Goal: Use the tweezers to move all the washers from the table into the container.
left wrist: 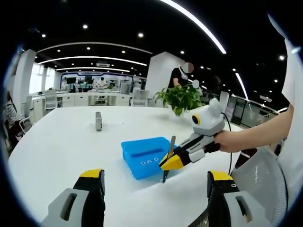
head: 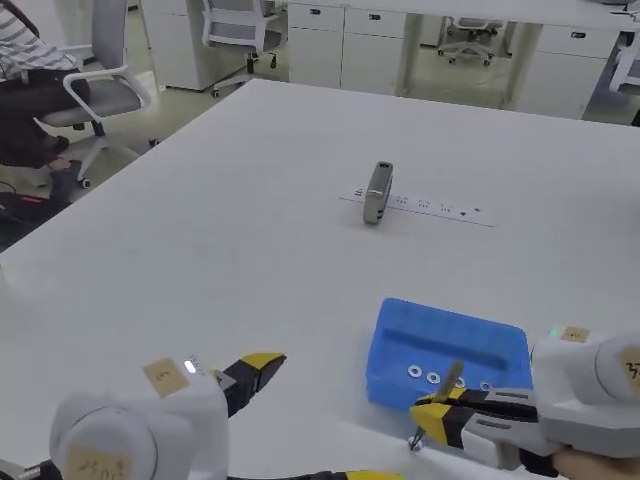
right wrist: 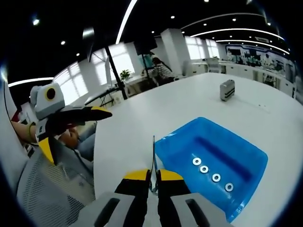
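A blue container [head: 392, 335] stands on the white table near its front edge, with several washers [head: 433, 378] in a row on its floor. My right gripper [head: 432, 412] is shut on the tweezers [head: 417, 437], whose tips point down at the table just in front of the container's near wall. In the right gripper view the tweezers [right wrist: 154, 153] rise between the closed jaws of the right gripper [right wrist: 152, 174], with the container [right wrist: 246, 161] and washers [right wrist: 204, 169] to the right. My left gripper [head: 320, 418] hangs open at the lower left, holding nothing. From the left gripper [left wrist: 154, 176], the tweezers [left wrist: 169, 156] stand before the container [left wrist: 137, 147].
A white power strip [head: 440, 208] with a grey adapter [head: 377, 192] lies mid-table beyond the container. Office chairs [head: 95, 95] and a seated person stand off the table's left edge. A potted plant [left wrist: 179, 98] sits at the table's far end.
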